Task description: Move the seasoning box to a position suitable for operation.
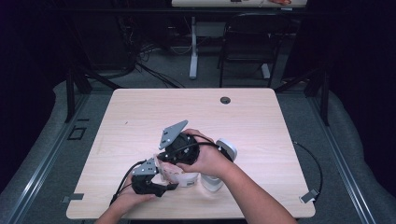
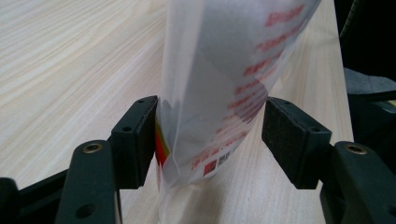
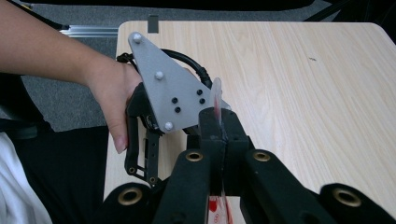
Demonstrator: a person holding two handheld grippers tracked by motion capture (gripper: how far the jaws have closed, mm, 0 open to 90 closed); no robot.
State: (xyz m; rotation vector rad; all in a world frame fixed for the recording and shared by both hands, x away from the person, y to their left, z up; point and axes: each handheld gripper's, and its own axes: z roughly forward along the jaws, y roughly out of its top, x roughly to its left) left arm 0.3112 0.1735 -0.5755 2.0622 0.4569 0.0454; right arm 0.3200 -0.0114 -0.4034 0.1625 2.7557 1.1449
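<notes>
The table [image 1: 140, 112] spreads wide and bare beyond both claws, with open wood on the far side and to the left. Its near edge lies just below the left claw [image 1: 170, 186], so room there is tight. A small round grommet [image 1: 225, 100] sits near the far edge, well apart from the claws.

Just right of the right claw stands a white device [image 1: 219, 163] on the table, partly hidden by the person's right forearm.

Between the two claws is a thin translucent bag [image 2: 224, 88] with red print. What it holds cannot be told. In the left claw's own view the bag stands upright between the jaws. The left pad touches its edge, the right pad stands just clear of it, so this claw is released.

The right claw [image 3: 219, 140] is clenched on the bag. Its jaws are pressed together with the bag's thin edge pinched between them and rising just above the tips. Close beyond it sits the left claw's grey plate [image 3: 173, 88].
</notes>
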